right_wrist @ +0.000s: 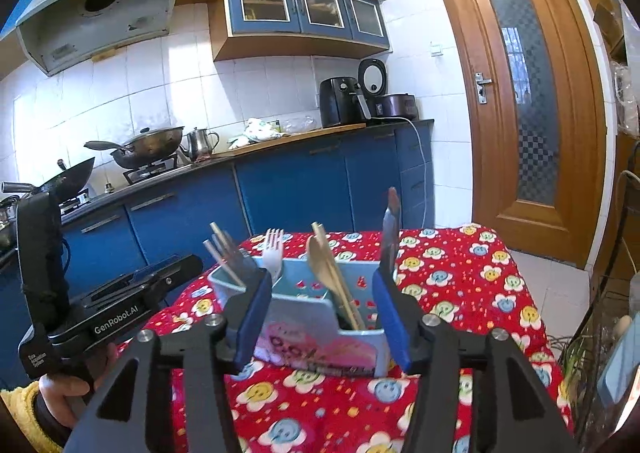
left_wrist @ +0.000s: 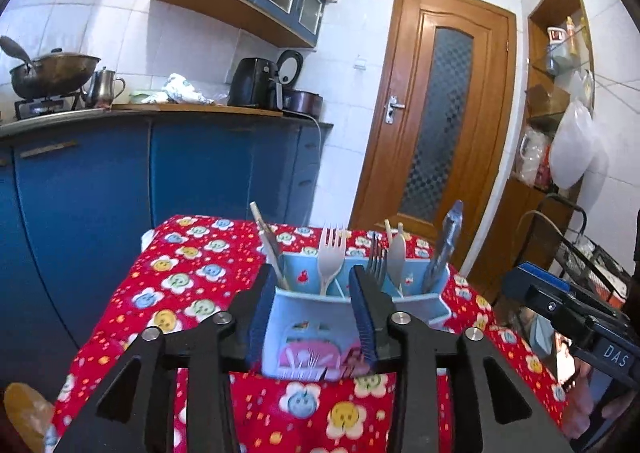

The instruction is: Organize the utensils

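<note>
The light-blue utensil holder (left_wrist: 316, 317) is standing upright on the red flower-print tablecloth (left_wrist: 192, 277), its compartments carrying a white plastic fork (left_wrist: 330, 257), a metal fork (left_wrist: 376, 261), a wooden spoon (right_wrist: 324, 261), chopsticks (right_wrist: 224, 253) and tongs (left_wrist: 444, 249), all pointing handle-down, long axes near vertical. You are holding the left gripper (left_wrist: 316, 309) and the right gripper (right_wrist: 320, 317) with jaws spread and empty, each framing the holder straight ahead; neither looks clearly nearer. The holder's lower front is being hidden by the fingers, and motion blur is smearing its printed label.
</note>
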`<move>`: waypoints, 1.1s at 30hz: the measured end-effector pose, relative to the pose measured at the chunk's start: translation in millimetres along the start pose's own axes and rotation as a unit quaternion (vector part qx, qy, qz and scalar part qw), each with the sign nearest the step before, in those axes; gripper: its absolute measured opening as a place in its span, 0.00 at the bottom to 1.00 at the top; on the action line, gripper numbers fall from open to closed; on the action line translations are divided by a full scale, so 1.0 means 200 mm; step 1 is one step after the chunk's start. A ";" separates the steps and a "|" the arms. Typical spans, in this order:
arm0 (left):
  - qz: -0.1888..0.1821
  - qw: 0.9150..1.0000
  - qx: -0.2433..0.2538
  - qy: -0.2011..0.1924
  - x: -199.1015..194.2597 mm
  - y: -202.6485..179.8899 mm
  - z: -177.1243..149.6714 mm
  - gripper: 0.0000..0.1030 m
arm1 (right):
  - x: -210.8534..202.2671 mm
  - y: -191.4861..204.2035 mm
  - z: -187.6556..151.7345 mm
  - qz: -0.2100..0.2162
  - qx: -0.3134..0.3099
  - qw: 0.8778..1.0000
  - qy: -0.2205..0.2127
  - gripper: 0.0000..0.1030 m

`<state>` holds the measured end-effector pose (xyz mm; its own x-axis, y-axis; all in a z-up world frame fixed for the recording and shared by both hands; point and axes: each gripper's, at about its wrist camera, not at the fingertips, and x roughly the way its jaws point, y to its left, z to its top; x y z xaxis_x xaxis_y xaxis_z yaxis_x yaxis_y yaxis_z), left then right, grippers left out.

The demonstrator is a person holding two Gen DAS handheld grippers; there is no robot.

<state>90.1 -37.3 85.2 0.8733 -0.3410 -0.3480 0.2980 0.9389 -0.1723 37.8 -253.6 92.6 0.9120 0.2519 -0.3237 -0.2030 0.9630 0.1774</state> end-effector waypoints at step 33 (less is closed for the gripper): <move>0.065 0.996 0.040 0.036 -0.32 0.02 -0.38 0.72 | -0.26 0.12 -0.47 -0.072 0.019 0.997 0.029 0.90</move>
<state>5.7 -14.9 36.5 0.8774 -0.2158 -0.4285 0.2162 0.9752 -0.0484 -48.6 -234.8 27.1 0.9084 0.1179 -0.4011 -0.0570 0.9854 0.1606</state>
